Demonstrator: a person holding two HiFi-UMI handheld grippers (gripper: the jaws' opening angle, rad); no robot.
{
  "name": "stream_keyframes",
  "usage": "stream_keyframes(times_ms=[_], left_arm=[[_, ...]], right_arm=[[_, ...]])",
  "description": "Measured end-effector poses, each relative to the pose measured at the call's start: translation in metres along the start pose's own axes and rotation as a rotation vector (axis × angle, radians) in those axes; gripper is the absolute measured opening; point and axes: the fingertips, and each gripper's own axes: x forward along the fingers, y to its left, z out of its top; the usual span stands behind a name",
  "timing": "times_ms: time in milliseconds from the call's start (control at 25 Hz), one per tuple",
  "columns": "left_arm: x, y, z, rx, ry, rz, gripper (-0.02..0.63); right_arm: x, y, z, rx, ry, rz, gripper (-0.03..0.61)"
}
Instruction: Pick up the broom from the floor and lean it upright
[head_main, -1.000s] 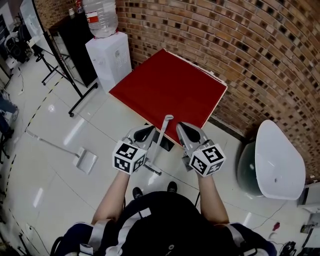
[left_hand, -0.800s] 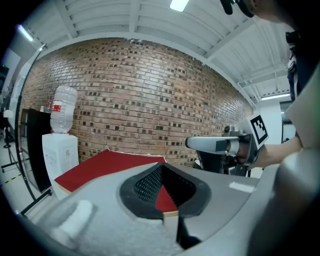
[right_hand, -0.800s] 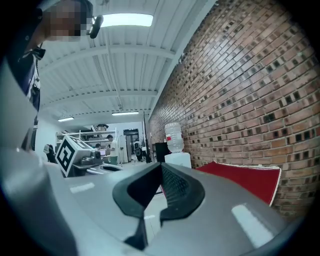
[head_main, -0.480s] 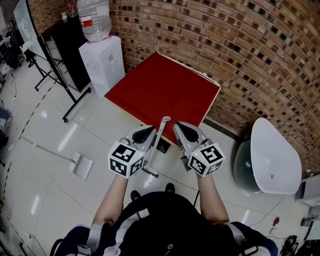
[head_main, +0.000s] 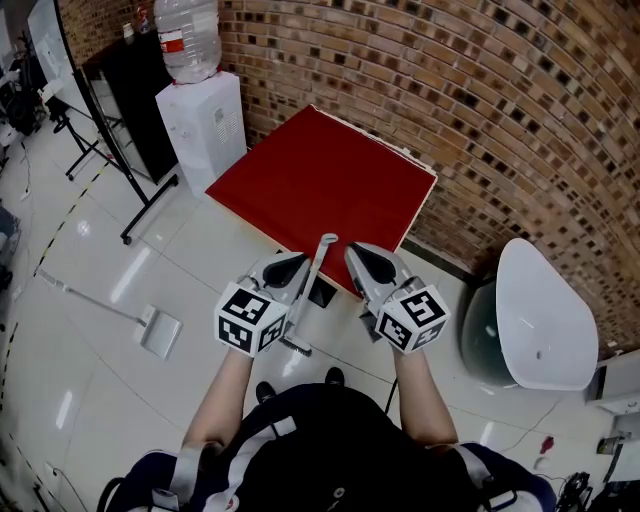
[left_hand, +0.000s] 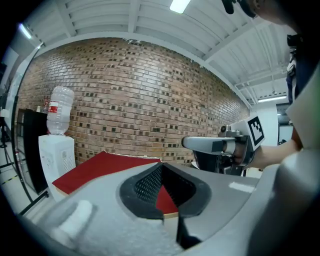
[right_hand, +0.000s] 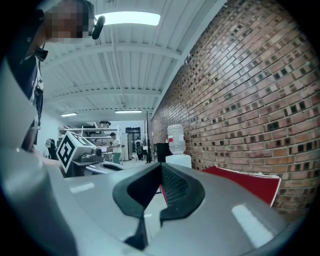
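Observation:
The broom (head_main: 313, 283) stands upright between my two grippers, its grey handle leaning on the front edge of the red table (head_main: 330, 175) and its brush head (head_main: 295, 346) on the floor. My left gripper (head_main: 300, 260) hangs just left of the handle, shut and holding nothing. Just right of the handle, my right gripper (head_main: 353, 252) is also shut and holds nothing. In the left gripper view the left gripper (left_hand: 161, 165) points at the brick wall over the table. In the right gripper view the right gripper (right_hand: 161, 167) has its jaws closed. Neither gripper view shows the broom.
A long-handled dustpan (head_main: 160, 333) lies on the floor at the left. A water dispenser (head_main: 205, 115) and a black stand (head_main: 120, 150) are at the back left. A white moulded seat (head_main: 545, 315) stands at the right by the brick wall (head_main: 520, 110).
The left gripper has risen slightly beside the handle. The broom keeps leaning on the table edge. The head view has shifted a little.

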Motion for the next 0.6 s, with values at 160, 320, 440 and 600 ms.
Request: stream_keyframes(times_ms=[160, 320, 440, 600], left_arm=[[0.0, -0.003, 0.0, 0.001, 0.004, -0.005, 0.0], [0.0, -0.003, -0.003, -0.002, 0.011, -0.007, 0.0], [0.0, -0.004, -0.006, 0.002, 0.019, -0.009, 0.0], [0.002, -0.006, -0.01, 0.006, 0.026, -0.014, 0.0]], right_arm=[[-0.002, 0.0, 0.002, 0.001, -0.003, 0.001, 0.005], [-0.002, 0.001, 0.002, 0.002, -0.001, 0.002, 0.005], [-0.002, 0.001, 0.001, 0.002, 0.003, 0.002, 0.005], [-0.003, 0.001, -0.001, -0.001, 0.006, 0.003, 0.005]])
